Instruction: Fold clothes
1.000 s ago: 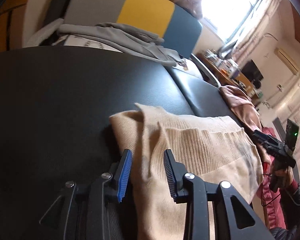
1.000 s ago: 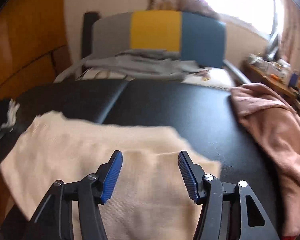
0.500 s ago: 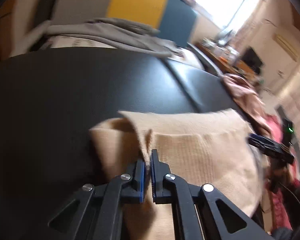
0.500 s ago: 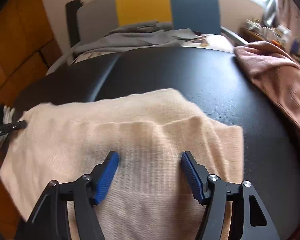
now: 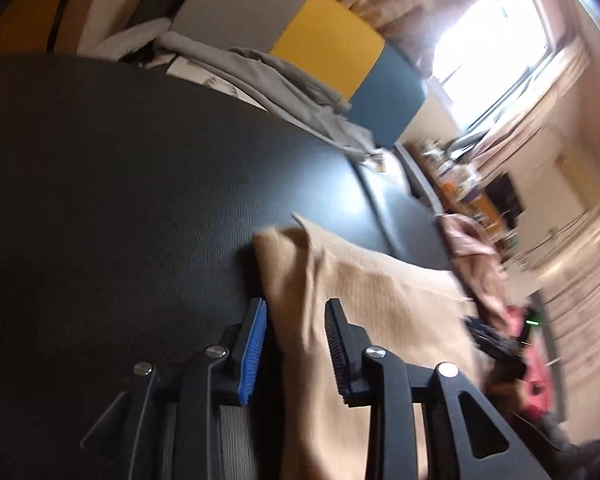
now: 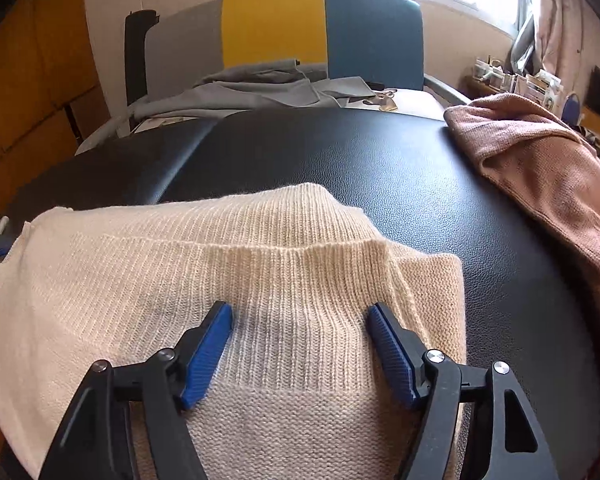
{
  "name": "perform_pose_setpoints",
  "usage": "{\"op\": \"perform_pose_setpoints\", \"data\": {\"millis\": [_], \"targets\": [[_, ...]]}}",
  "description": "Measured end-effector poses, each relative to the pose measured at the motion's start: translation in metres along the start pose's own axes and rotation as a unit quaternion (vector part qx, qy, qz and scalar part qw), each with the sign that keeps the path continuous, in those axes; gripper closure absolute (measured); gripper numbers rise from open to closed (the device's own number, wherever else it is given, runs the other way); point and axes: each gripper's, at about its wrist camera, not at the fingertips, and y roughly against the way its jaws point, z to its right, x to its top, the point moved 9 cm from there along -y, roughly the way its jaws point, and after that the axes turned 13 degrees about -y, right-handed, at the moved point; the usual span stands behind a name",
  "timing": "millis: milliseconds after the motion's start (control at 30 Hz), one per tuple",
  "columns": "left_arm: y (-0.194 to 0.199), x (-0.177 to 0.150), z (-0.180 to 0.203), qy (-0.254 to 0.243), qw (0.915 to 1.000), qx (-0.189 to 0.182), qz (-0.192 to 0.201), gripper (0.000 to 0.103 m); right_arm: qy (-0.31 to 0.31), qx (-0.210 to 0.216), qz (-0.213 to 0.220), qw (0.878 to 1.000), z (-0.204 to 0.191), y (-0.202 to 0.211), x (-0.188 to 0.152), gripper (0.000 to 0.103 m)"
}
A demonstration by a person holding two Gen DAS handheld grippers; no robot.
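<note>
I let both tongs spread, the left tongs (image 5: 294,344) opening astride the cream ribbed knit sweater's (image 6: 260,264) side edge, the right tongs (image 6: 300,344) widening above its ribbed band, so the garment settles folded on the black padded worktop (image 6: 400,168).

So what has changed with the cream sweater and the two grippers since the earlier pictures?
The left gripper pinched the cream sweater at its left edge, then let go; its jaws are opening, fabric loose between them. The right gripper came lower over the ribbed band, jaws opening. The pink garment and grey clothes stayed put.
</note>
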Motion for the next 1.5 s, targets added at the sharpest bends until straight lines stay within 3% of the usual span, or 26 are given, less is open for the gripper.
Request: {"op": "perform_pose_setpoints", "data": {"millis": [200,300,400,500,600,700,800,867,900,967,1067,1133,1200,1367,1500], "targets": [[0.033,-0.066,0.019,-0.008,0.9969,-0.073,-0.027,0.067,-0.001,0.000,-0.005,1.000,-0.001,0.000,0.000,0.029],[0.040,-0.081,0.033,-0.028,0.9936,-0.105,-0.030,0.066,-0.023,0.002,-0.012,1.000,-0.004,0.011,0.007,0.029],[0.043,-0.085,0.042,-0.041,0.9906,-0.128,-0.026,0.065,-0.040,0.061,-0.013,0.997,-0.026,0.031,0.008,0.029],[0.037,-0.083,0.048,-0.050,0.9873,-0.148,-0.028,0.065,-0.018,0.109,-0.034,0.993,-0.060,0.043,-0.005,0.024],[0.032,-0.080,0.053,-0.059,0.9836,-0.168,-0.032,0.065,0.022,0.095,-0.056,0.994,-0.083,0.036,-0.026,0.023],[0.025,-0.083,0.058,-0.063,0.9776,-0.193,-0.053,0.065,0.021,0.079,-0.061,0.995,-0.088,0.026,-0.040,0.018],[0.024,-0.097,0.073,-0.101,0.9656,-0.216,-0.103,0.072,0.011,0.082,-0.057,0.995,-0.085,0.020,-0.040,0.012],[0.023,-0.113,0.075,-0.152,0.9591,-0.190,-0.145,0.087,0.016,0.081,-0.056,0.995,-0.086,0.017,-0.040,0.008],[0.022,-0.120,0.073,-0.165,0.9565,-0.178,-0.162,0.102,0.020,0.081,-0.056,0.995,-0.087,0.015,-0.040,0.005],[0.023,-0.128,0.068,-0.168,0.9538,-0.174,-0.178,0.098,0.038,0.075,-0.053,0.995,-0.091,0.011,-0.043,0.001],[0.031,-0.127,0.062,-0.146,0.9588,-0.174,-0.170,0.098,0.060,0.061,-0.037,0.996,-0.095,0.006,-0.046,0.000],[0.041,-0.123,0.061,-0.131,0.9623,-0.176,-0.160,0.088,0.059,0.061,-0.032,0.996,-0.096,0.006,-0.046,0.000],[0.054,-0.116,0.061,-0.122,0.9671,-0.176,-0.138,0.086,0.059,0.063,-0.027,0.996,-0.095,0.006,-0.047,0.000],[0.086,-0.064,0.080,-0.062,0.9745,-0.216,-0.002,0.081,0.059,0.067,-0.016,0.996,-0.095,0.009,-0.048,0.000],[0.053,-0.043,0.101,-0.075,0.9838,-0.161,0.025,0.078,0.054,0.072,-0.015,0.996,-0.093,0.021,-0.047,0.000]]}}
